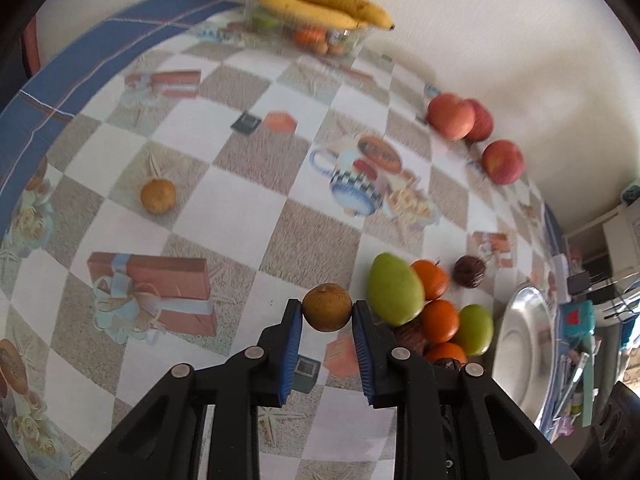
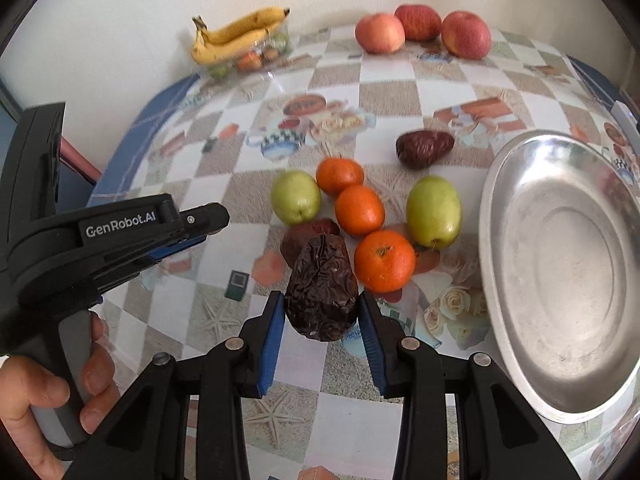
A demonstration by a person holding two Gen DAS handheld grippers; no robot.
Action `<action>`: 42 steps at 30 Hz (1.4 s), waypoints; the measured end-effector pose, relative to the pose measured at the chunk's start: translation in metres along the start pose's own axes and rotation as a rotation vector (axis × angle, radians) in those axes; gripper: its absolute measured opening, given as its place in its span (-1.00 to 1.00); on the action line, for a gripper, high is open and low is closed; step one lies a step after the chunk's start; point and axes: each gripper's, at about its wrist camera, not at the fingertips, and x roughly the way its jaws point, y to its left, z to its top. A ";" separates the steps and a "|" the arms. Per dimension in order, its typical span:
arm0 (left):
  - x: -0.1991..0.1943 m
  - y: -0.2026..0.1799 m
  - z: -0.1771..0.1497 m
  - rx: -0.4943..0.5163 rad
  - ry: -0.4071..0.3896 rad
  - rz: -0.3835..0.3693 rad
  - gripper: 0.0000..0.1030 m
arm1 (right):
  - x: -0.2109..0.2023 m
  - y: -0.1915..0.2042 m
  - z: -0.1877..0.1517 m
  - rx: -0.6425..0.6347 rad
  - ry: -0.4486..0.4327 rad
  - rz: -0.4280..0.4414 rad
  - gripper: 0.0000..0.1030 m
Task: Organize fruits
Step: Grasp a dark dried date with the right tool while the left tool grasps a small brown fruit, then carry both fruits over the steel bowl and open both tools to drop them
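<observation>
While the person's hand (image 2: 52, 392) is wrapping the grey handle at the far left of the right wrist view, the left gripper (image 1: 327, 312) is clamping a small brown round fruit (image 1: 327, 307) between its blue pads, held just above the checked tablecloth (image 1: 240, 208). Further left on the cloth, a second brown round fruit (image 1: 157, 196) is sitting alone, well apart from the rest. At the back edge, a bunch of bananas (image 1: 320, 0) is lying across a clear container (image 1: 320, 38) of mixed fruit. Moving right, the right gripper (image 2: 322, 320) is gripping a dark wrinkled date (image 2: 322, 292), its jaws pressing both sides. Just beyond it a cluster is resting on the cloth: a green fruit (image 2: 296, 198), three tangerines (image 2: 359, 210), another green fruit (image 2: 434, 212), with a reddish date (image 2: 308, 236) partly hidden behind the held one. Another date (image 2: 424, 148) is lying apart, behind the cluster. Three red apples (image 2: 420, 24) are lining the far wall side. At the right, a metal plate (image 2: 560, 272) is sitting tilted toward the camera, holding nothing.
</observation>
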 end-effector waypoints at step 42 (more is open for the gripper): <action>0.027 -0.185 -0.047 0.451 0.016 -0.102 -0.47 | -0.057 -0.180 0.024 0.482 -0.138 -0.315 -0.24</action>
